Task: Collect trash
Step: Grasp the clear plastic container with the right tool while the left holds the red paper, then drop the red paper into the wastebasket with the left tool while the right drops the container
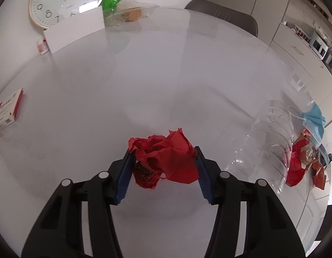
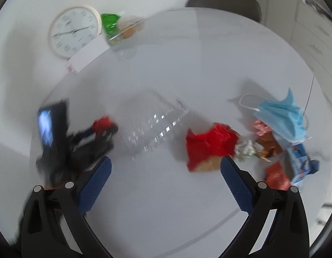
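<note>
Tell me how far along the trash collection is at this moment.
Early stage; no bin or bag with collected trash is visible. In hand: the left gripper has the crumpled red paper between its fingers, pads touching both sides. The right gripper is open and empty. Left: the clear plastic container, red wrapper, blue face mask and small scraps still on the table.

We saw red crumpled paper (image 1: pixel 166 159) on a white counter (image 1: pixel 166 75). The fingers (image 1: pixel 125 178) were blue and ribbed, the face mask (image 2: pixel 284 116) light blue.
</note>
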The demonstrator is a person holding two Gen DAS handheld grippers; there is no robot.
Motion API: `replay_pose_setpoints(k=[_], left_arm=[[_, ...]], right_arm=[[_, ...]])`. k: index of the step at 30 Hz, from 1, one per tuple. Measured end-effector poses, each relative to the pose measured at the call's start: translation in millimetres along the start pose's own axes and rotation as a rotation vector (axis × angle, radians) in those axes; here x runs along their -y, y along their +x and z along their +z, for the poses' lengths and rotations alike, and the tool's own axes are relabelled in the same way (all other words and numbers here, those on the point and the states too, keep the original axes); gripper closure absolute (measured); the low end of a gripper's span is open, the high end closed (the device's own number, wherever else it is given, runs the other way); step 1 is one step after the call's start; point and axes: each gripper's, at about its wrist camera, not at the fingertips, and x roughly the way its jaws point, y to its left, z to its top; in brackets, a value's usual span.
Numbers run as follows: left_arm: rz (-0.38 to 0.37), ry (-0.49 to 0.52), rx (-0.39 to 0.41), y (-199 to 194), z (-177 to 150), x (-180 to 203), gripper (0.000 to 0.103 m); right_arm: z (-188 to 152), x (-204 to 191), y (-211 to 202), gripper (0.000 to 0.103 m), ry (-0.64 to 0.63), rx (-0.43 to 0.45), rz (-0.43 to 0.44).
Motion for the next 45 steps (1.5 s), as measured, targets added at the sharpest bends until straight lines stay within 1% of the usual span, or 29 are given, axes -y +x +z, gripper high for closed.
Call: replay_pose_setpoints(k=[4,7,12,15,17,19,21,24,26,28,31,34,36,41,43,45], left_arm=[[0.004,-0.033,0.018,-19,-6,-12,0.051],[0.012,-0.047,0.028,-35,-14,-22,0.051],[0.008,-0.076,0.039,-54,-21,-34,0.051],[0.014,-0.084,0.043,-63,-27,-39,0.051],[0.015,-0.094,0.039,-66,-30,-42,0.051],[0.013,-0.106,0.036,-70,-33,-43,0.051],[0.012,-0.110,0.036,-76,-37,-42,0.051],[0.003,-0.106,0.034,-84,-41,-35,0.051],[-0.005,-0.089,0.034,-90,-44,-26,0.051],[-0.015,-0.063,0.034,-97,-48,-14,0.051],[-0.055,-0.020,0.030,-112,-56,11,0.051],[-0.105,0.025,0.023,-126,-66,42,0.050],[-0.131,0.059,0.015,-133,-75,66,0.050],[-0.176,0.120,-0.009,-144,-93,117,0.050],[-0.204,0.155,-0.017,-150,-99,143,0.050],[-0.231,0.213,-0.015,-159,-108,173,0.050]], right_arm=[[13,-6,31,0.002,0.164,-0.028,0.024],[20,-12,56,0.002,0.259,-0.044,-0.023],[24,-20,93,0.002,0.312,-0.077,-0.117],[24,-23,113,0.004,0.304,-0.101,-0.149],[24,-25,125,0.012,0.265,-0.118,-0.141],[23,-24,131,0.025,0.231,-0.124,-0.097],[22,-26,128,0.029,0.173,-0.111,-0.089],[21,-20,118,0.031,0.149,-0.106,-0.036],[17,-16,103,0.032,0.129,-0.093,0.008],[11,-12,81,0.032,0.090,-0.070,0.033],[-1,-1,49,0.033,0.062,-0.049,0.077],[-21,25,12,0.035,0.068,-0.036,0.110],[-41,52,-17,0.035,0.086,-0.027,0.128],[-84,115,-72,0.036,0.130,0.007,0.118],[-104,141,-93,0.036,0.150,0.019,0.099],[-126,171,-116,0.036,0.180,0.032,0.062]])
